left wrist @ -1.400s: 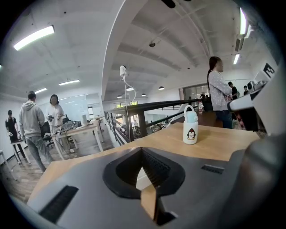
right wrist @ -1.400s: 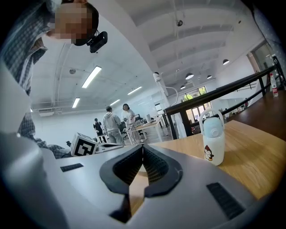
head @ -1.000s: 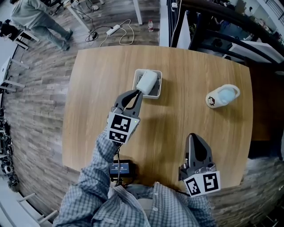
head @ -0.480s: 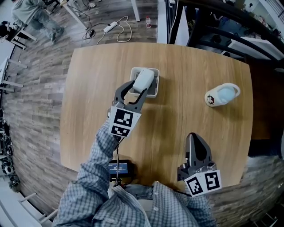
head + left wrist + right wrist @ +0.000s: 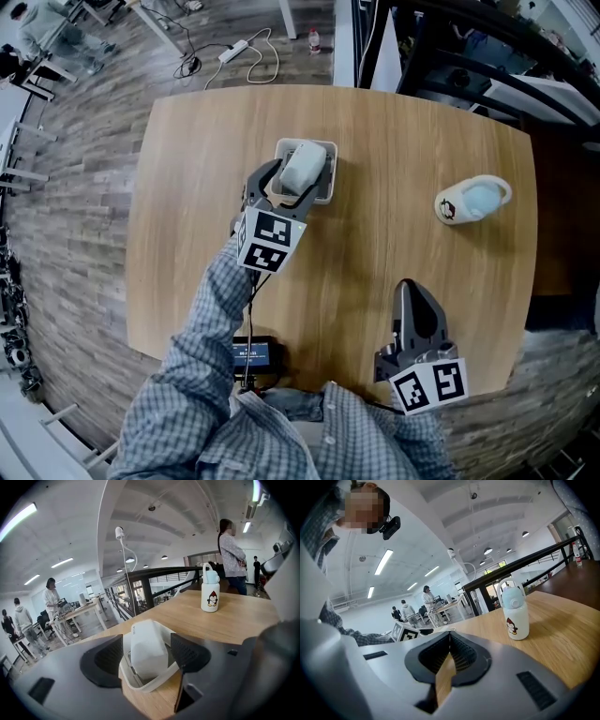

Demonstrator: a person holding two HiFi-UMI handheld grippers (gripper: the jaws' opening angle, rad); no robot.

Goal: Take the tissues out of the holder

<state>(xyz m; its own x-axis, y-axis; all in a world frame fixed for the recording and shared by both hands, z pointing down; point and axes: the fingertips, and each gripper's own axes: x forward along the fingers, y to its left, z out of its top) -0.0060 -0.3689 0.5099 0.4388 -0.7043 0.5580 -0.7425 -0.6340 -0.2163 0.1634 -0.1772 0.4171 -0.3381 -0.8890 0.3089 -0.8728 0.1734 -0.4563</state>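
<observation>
Setting: a wooden table (image 5: 403, 131) in an open office, with people seen at desks far behind.
Left tongs: the left gripper (image 5: 287, 186) is spread wide, its jaws having just been opening. The tissue pack (image 5: 147, 648) is straddled by the pads, one on each side, and neither pad is seen pressing on it.
Right tongs: the right gripper (image 5: 449, 637) is closed, jaw against jaw, with nothing between. It is held low over the near part of the table, well apart from the holder.
Tissue pack: it is stood on end in the white holder (image 5: 330, 155), slightly tilted, with its upper part raised above the rim.
Further out: a white bottle (image 5: 469, 202) with a penguin print is stood upright, well to the right of the holder.
Done so far: nothing is judged complete, as the pack is still seated in the holder.
Left to do: the pads are to be closed on the pack, and the pack lifted clear of the rim and set down outside.
</observation>
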